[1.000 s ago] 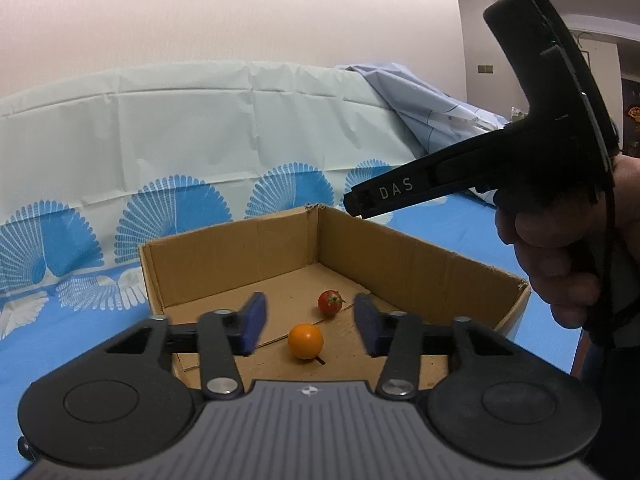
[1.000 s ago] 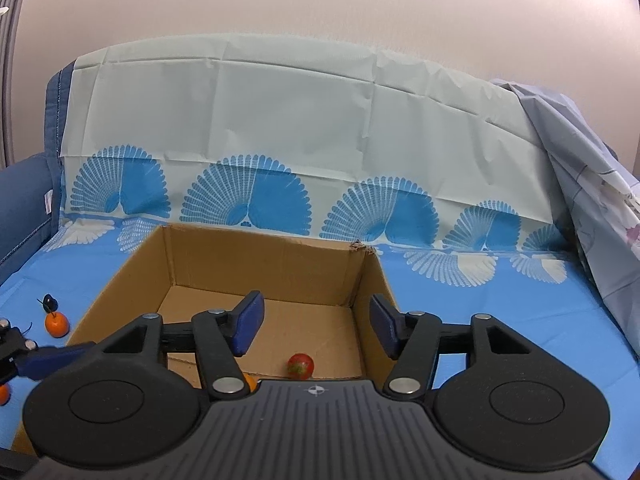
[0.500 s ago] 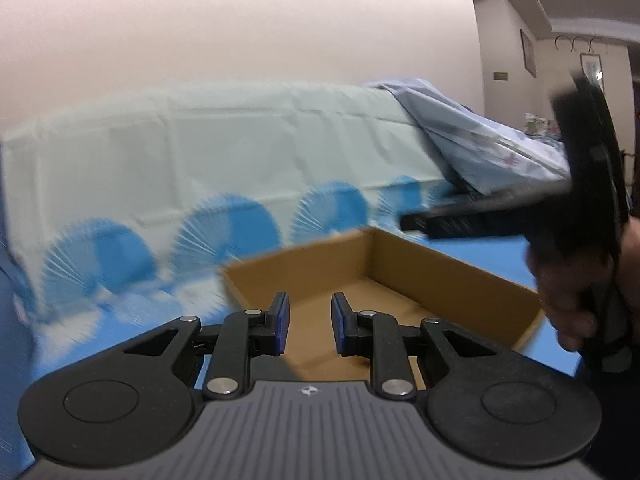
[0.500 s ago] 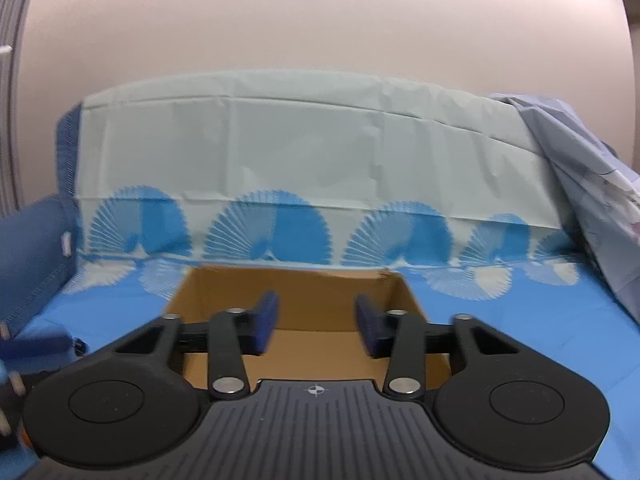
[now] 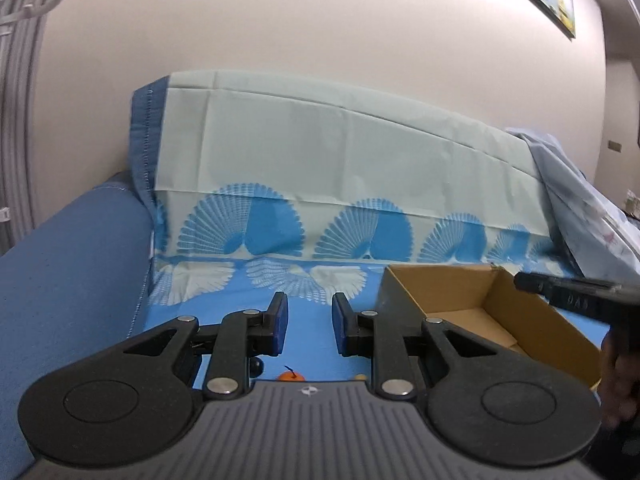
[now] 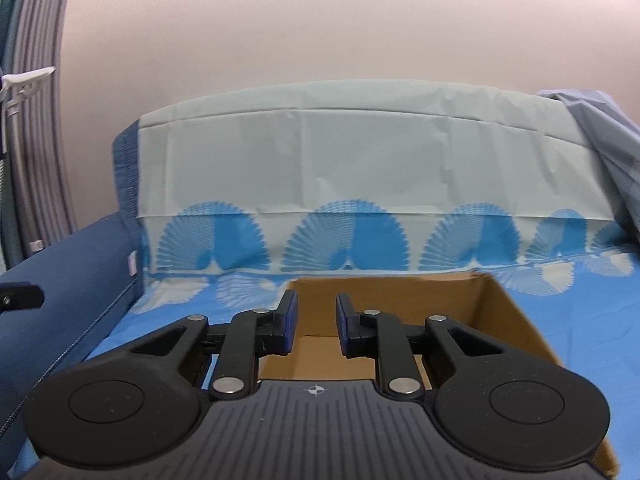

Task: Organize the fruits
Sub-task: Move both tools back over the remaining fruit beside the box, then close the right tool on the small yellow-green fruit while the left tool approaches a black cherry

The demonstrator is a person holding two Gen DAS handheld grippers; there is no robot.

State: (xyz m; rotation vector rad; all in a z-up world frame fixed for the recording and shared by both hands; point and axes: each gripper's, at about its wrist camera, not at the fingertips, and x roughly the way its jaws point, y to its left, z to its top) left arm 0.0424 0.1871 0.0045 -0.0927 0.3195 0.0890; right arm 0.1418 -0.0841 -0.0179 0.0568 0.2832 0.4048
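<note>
Left gripper (image 5: 306, 326) jaws narrowly apart, nothing between them, having just opened a touch after closing; it hangs over the blue cloth (image 5: 312, 304). An orange fruit (image 5: 291, 376) lies on the cloth just below it, half hidden by the gripper body. A dark round thing (image 5: 256, 366) sits left of the fruit, too hidden to identify. Box (image 5: 516, 320) to the right, away from the fruit. Right gripper (image 6: 314, 324) empty, jaws drawn in as near as they go with a slim gap, just closed, aimed over the box (image 6: 500, 320); box floor visible, no fruit seen from here.
</note>
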